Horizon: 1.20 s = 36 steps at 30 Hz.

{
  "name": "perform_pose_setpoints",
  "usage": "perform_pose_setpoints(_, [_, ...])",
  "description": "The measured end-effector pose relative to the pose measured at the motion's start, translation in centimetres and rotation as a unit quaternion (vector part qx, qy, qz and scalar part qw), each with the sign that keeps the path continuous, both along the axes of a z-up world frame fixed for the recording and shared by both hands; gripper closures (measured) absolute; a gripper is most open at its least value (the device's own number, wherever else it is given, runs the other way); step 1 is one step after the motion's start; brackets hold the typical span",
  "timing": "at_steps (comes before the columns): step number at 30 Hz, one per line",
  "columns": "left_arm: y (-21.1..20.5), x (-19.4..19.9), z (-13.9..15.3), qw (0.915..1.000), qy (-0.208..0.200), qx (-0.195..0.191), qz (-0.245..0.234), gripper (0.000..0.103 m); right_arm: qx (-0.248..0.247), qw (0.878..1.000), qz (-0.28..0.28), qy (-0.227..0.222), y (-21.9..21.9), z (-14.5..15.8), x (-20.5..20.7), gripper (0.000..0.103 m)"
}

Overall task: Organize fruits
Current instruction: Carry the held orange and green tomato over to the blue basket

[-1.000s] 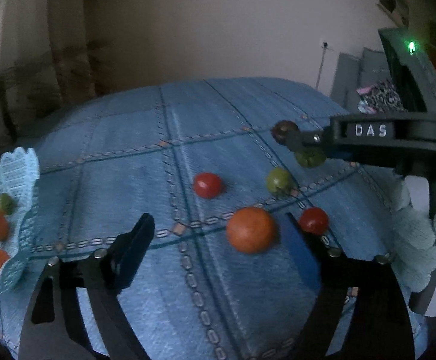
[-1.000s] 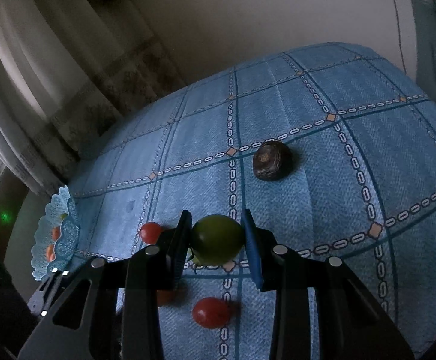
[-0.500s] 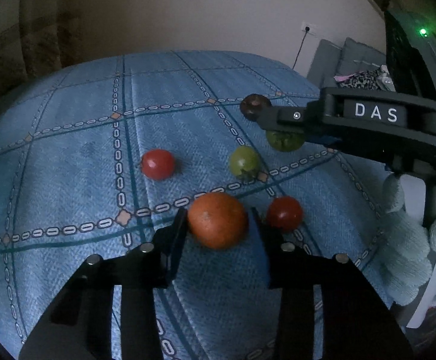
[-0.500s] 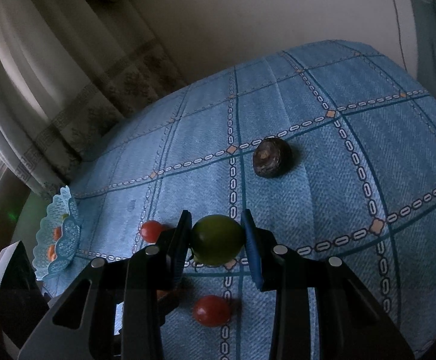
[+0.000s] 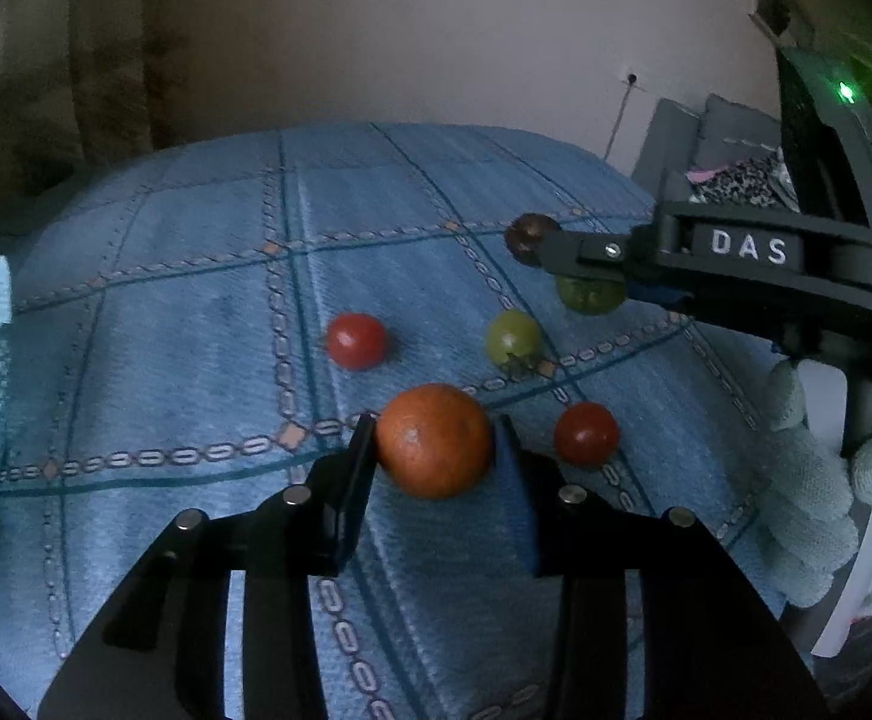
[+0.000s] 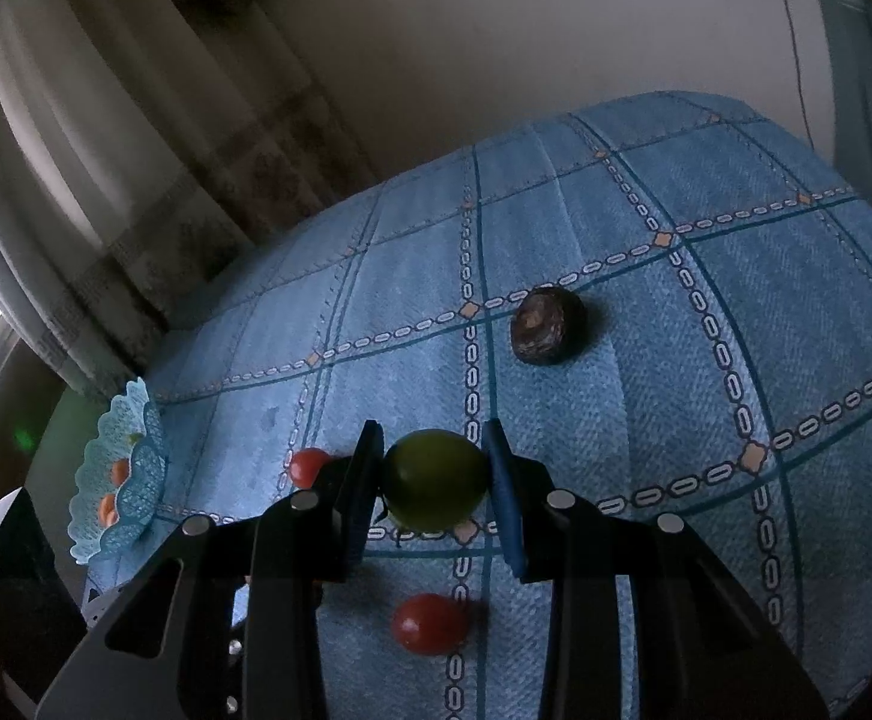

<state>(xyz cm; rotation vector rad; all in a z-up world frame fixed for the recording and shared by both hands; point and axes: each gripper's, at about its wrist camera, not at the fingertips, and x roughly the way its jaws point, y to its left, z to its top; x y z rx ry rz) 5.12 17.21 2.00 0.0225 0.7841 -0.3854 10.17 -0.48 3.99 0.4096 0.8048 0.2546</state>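
While I watch both feeds: each claw is clamped on a fruit over the blue cloth.
Surface: worktop (image 5: 195, 312) under a blue cloth ruled with teal lines and chain-link stitching.
Left claw (image 5: 432, 450): closed on the orange fruit (image 5: 432, 441), my landmark.
Red tomatoes: one (image 5: 356, 341) beyond the orange fruit to its left, another (image 5: 587, 433) just to its right.
Pale green fruit (image 5: 514, 336): beyond the orange fruit, slightly right.
Right claw (image 6: 432, 480): gripping a green fruit (image 6: 432, 478), farther right of the orange fruit.
Dark brown fruit (image 6: 547, 327): farthest back.
Blue lace basket (image 6: 120, 474): far left of the orange fruit at the cloth's edge, holding small orange pieces.
Room: plain beige wall (image 5: 436, 30), patterned curtains (image 6: 75, 180) left, grey sofa (image 5: 712, 138) right.
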Motion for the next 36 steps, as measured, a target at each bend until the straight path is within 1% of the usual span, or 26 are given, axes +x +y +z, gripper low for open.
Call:
perform_pose_setpoints(5, [1.3, 0.0, 0.7, 0.9992, -0.018, 0.01, 0.034, 0.063, -0.014, 1.0, -0.002, -0.009, 0.4, 0.2, -0.2, 0.069])
perform_pose_setpoints(9, [2.8, -0.2, 1.4, 0.9966, -0.036, 0.022, 0.071, 0.063, -0.033, 0.999, -0.005, -0.02, 0.8, 0.5, -0.5, 0.069])
perform_pose_setpoints(18, [4.5, -1.0, 2.8, 0.9922, -0.057, 0.022, 0.109, 0.063, -0.06, 0.997, -0.001, -0.04, 1.9, 1.0, -1.3, 0.069])
perform_pose_setpoints(27, [5.7, -2.1, 4.1, 0.9859, -0.082, 0.03, 0.143, 0.063, -0.059, 0.997, 0.009, -0.057, 2.5, 1.6, -1.8, 0.069])
perform_pose_setpoints(36, [9.4, -2.6, 5.2, 0.9769, -0.094, 0.042, 0.187, 0.063, -0.057, 0.996, 0.023, -0.063, 3.9, 2.0, -2.7, 0.069])
